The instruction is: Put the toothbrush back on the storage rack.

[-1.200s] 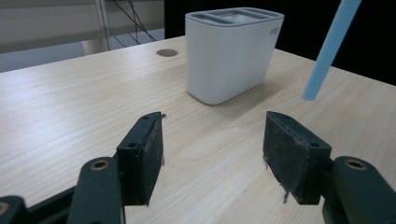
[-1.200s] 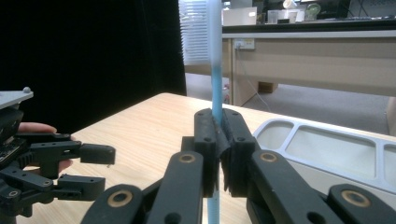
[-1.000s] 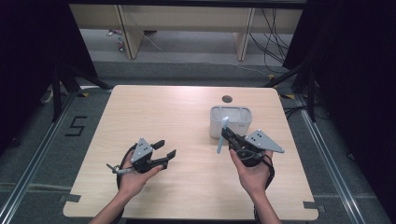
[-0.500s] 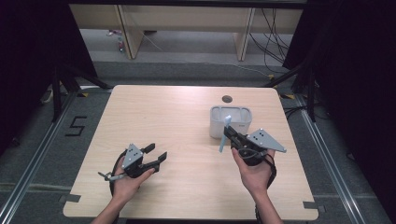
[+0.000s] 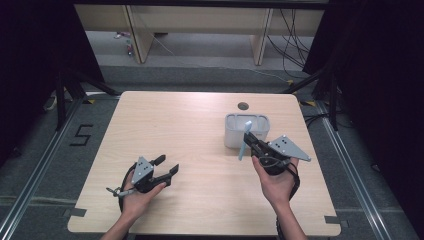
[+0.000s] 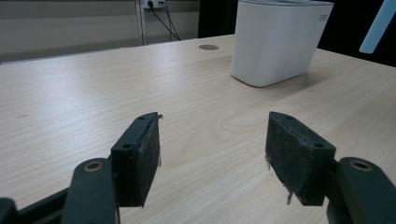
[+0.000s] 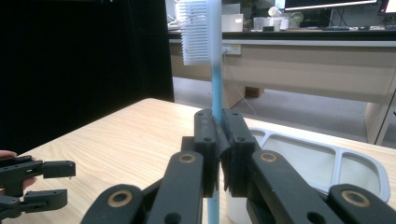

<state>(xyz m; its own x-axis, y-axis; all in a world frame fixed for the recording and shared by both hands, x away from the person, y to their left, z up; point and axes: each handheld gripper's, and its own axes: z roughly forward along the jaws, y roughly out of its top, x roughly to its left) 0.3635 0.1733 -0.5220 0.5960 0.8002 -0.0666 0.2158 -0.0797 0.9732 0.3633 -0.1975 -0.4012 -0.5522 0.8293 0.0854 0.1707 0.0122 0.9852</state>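
Note:
My right gripper (image 5: 248, 136) is shut on the handle of a light blue toothbrush (image 5: 243, 143), just in front of a white compartmented holder (image 5: 231, 136). In the right gripper view the toothbrush (image 7: 213, 70) stands upright between the pressed pads, its white bristles at the top, and the holder (image 7: 327, 163) lies behind it. My left gripper (image 5: 166, 164) sits low over the front left of the table. Its jaws have just been opening, and nothing lies between its pads (image 6: 140, 156). From there the holder (image 6: 275, 42) stands far off, with the toothbrush end (image 6: 377, 28) beside it.
The light wooden table (image 5: 175, 125) has a small round hole (image 5: 243, 106) behind the holder. Dark floor and black curtains surround it. In the right gripper view the left gripper (image 7: 51, 182) shows at the lower left.
The left hand has sunk a little toward the table's front left, and its jaws stand slightly wider. The right hand with the toothbrush has kept still.

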